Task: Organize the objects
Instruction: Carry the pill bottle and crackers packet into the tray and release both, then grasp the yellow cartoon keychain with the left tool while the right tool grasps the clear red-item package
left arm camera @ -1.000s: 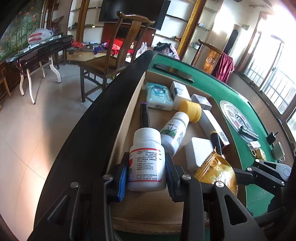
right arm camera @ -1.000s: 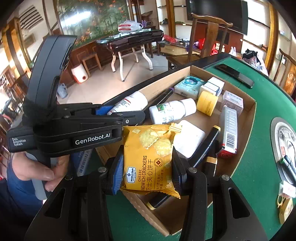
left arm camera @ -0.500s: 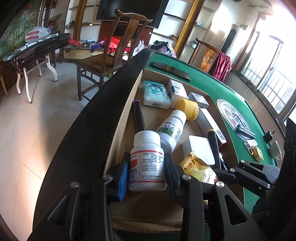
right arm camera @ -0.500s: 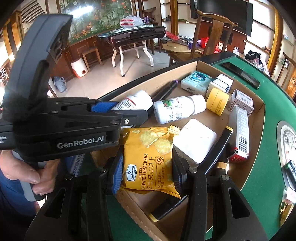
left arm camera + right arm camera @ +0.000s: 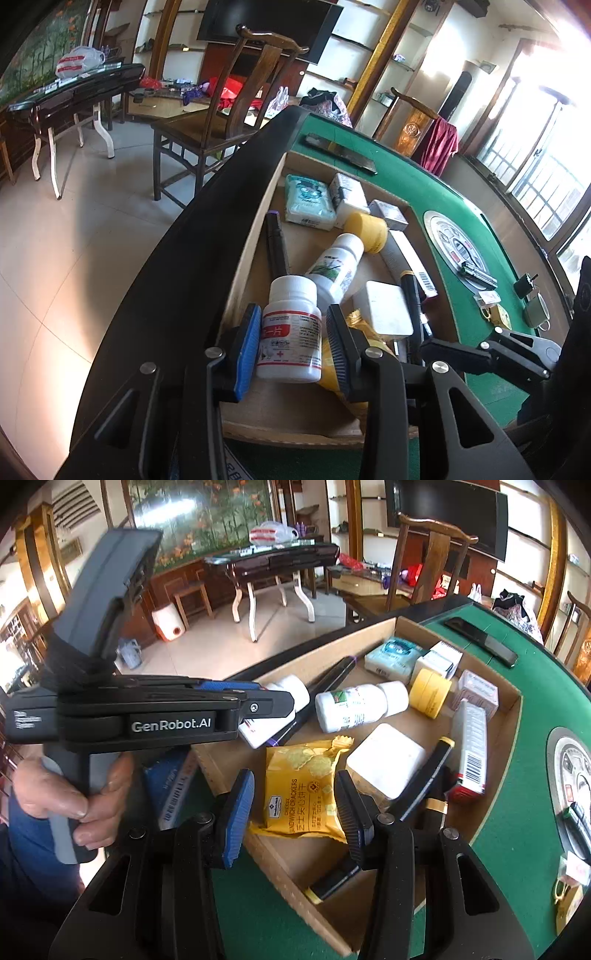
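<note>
A cardboard tray (image 5: 511, 716) on the green table holds several items. My left gripper (image 5: 291, 336) has its jaws spread a little around a white pill bottle (image 5: 290, 332) that rests at the tray's near left corner; a small gap shows on each side. My right gripper (image 5: 295, 808) is open, its jaws apart from the yellow cracker packet (image 5: 303, 790), which lies in the tray. The packet also shows in the left wrist view (image 5: 332, 365), partly hidden behind the right jaw.
The tray also holds a second white bottle (image 5: 358, 705), a yellow tape roll (image 5: 430, 692), a white block (image 5: 386, 760), black markers (image 5: 328, 679), a tissue pack (image 5: 391, 657) and small boxes (image 5: 469, 746). A phone (image 5: 480, 640) lies on the green felt. A wooden chair (image 5: 236, 107) stands beyond the table's black rim.
Both grippers have opened. The pill bottle and the cracker packet now rest in the tray, loose between the jaws. The right gripper has drawn back slightly.
</note>
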The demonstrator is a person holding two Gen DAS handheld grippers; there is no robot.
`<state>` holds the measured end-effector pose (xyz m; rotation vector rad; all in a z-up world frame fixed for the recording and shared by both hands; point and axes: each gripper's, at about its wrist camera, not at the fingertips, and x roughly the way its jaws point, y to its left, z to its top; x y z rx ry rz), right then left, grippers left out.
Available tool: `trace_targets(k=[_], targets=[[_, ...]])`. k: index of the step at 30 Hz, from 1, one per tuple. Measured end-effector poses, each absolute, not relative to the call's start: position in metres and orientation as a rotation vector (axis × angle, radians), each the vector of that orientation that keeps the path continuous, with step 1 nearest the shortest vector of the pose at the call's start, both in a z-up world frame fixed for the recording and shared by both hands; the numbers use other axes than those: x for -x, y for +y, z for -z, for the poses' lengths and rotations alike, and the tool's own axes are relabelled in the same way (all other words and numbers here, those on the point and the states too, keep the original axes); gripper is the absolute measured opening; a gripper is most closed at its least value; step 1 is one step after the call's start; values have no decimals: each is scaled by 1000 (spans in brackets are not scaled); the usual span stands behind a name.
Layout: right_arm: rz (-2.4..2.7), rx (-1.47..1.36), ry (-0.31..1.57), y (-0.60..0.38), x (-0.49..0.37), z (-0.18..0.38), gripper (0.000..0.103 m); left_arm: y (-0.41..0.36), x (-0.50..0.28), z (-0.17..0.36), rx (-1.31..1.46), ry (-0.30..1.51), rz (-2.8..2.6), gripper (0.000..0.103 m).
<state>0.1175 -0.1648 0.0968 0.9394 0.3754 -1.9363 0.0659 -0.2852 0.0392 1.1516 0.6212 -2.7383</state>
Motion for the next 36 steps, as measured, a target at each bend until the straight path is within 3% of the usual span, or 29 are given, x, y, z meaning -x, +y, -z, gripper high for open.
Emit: trace_targets(k=[9,17,20,25,33,36], targets=[[2012,-955,142,-95,-90,-114,45,-251,-63,-64,-1119,543,2846,37],[2270,-1008,-85,37,-33,-119,45,-190,-46,-76,-1205,399,2952,37],[2404,-1096,-88,90,-8,-111,53,-163,-36,-72,-1267,344,2983,37],[2417,-1217,-288,153,21,-80,53,-117,-21,-61,-1381,281,3020,37],[2230,-1252,-316,139,18,-66,54,-77,-15,-46,-1500,192,3029,37],[1922,-1262,-368,110,8,-58,62,-76,-14,-45,-1513,206,3015,37]])
